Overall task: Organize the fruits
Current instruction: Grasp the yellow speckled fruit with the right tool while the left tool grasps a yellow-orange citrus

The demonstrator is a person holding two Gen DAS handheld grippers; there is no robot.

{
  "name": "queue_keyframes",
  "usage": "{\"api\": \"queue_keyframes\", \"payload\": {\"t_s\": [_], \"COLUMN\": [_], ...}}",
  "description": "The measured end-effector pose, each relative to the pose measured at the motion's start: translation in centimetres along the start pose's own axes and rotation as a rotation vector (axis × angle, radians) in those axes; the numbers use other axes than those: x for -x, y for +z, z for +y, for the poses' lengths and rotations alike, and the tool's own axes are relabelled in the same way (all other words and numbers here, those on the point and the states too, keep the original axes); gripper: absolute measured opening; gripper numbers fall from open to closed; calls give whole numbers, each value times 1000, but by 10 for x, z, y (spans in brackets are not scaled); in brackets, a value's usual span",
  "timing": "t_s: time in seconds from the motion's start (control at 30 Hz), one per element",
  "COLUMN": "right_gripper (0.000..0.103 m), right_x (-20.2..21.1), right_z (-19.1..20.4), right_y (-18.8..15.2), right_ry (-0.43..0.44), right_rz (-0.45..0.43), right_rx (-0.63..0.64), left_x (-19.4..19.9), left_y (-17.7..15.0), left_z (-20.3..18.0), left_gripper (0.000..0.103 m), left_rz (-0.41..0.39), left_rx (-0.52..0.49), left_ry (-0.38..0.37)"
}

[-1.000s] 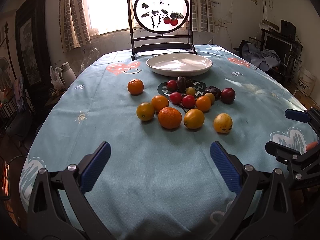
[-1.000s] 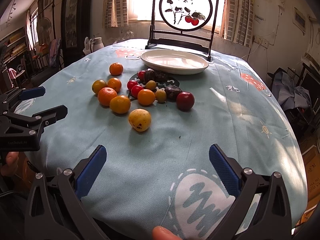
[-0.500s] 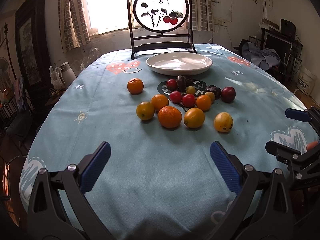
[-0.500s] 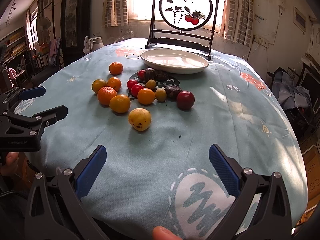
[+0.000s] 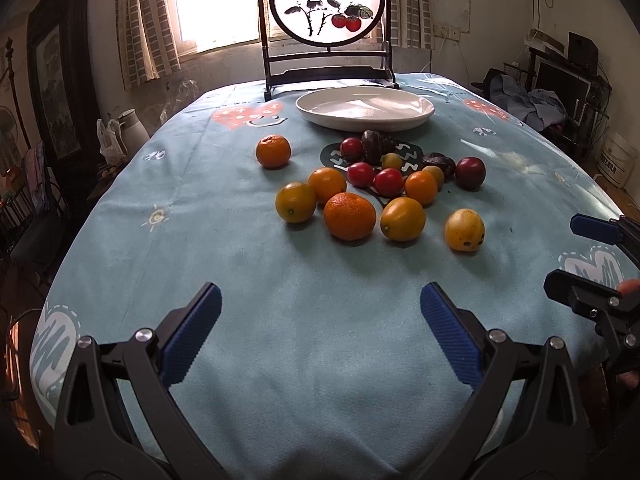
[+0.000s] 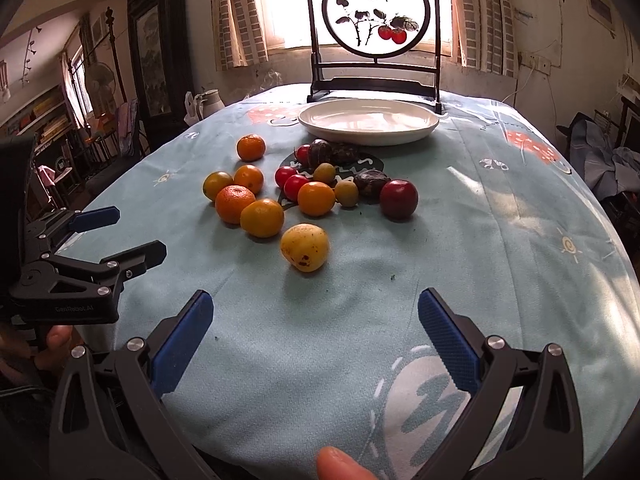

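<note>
While the round white ceramic plate (image 5: 365,108) at twelve o'clock on the pale blue patterned tablecloth (image 5: 240,272) holds nothing, all fruit lies loose on the cloth between plate and grippers. One small orange mandarin (image 5: 273,151) sits apart at eleven o'clock. The main cluster holds a large orange mandarin (image 5: 349,216), two yellow-orange citrus fruits touching or nearly touching it, several small red tomatoes (image 5: 388,182), dark wrinkled fruits and a dark red plum (image 5: 470,173). A speckled yellow round fruit (image 6: 305,246) lies alone at the near edge, closest to the right gripper (image 6: 316,336). Behind the plate stands a dark-framed round painted screen (image 5: 327,2). The left gripper (image 5: 321,328) hovers level above bare cloth at six o'clock, blue-padded fingers (image 5: 192,334) spread wide, gripping nothing. The right gripper is likewise spread and unloaded, pointing toward the yellow fruit.
</note>
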State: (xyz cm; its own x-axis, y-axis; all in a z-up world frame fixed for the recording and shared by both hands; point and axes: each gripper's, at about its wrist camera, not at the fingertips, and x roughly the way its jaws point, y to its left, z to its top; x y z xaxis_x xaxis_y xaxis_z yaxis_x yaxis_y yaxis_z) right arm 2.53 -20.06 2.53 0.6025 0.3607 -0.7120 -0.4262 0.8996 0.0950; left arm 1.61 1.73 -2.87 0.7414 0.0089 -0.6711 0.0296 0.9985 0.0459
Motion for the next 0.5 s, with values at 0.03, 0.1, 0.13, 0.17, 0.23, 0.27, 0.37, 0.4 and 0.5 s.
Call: {"api": "queue_keyframes", "payload": {"t_s": [0.03, 0.1, 0.13, 0.17, 0.23, 0.27, 0.37, 0.4, 0.5], "right_gripper": [102, 102, 100, 93, 80, 77, 77, 77, 75], "right_x": [-4, -12, -17, -23, -33, -40, -56, -60, -69], "right_z": [0, 1, 2, 3, 4, 3, 3, 3, 4], "right_y": [1, 4, 5, 7, 11, 14, 22, 25, 32], "right_ry": [9, 19, 17, 14, 18, 24, 12, 13, 20], "right_rz": [12, 31, 40, 49, 70, 83, 111, 115, 122], "right_rx": [-4, 2, 8, 15, 26, 29, 39, 44, 68], "left_x": [-3, -9, -12, -16, -21, -22, -26, -26, -30], "left_y": [0, -1, -1, -1, 0, 0, 2, 2, 3], "left_z": [3, 9, 13, 16, 22, 25, 29, 29, 29], "left_gripper": [101, 101, 101, 101, 101, 101, 101, 101, 101], "left_rz": [8, 25, 34, 41, 52, 54, 52, 51, 50], "left_rx": [6, 24, 34, 43, 57, 63, 62, 57, 38], "left_ry": [1, 1, 0, -1, -2, -6, -14, -15, -23]}}
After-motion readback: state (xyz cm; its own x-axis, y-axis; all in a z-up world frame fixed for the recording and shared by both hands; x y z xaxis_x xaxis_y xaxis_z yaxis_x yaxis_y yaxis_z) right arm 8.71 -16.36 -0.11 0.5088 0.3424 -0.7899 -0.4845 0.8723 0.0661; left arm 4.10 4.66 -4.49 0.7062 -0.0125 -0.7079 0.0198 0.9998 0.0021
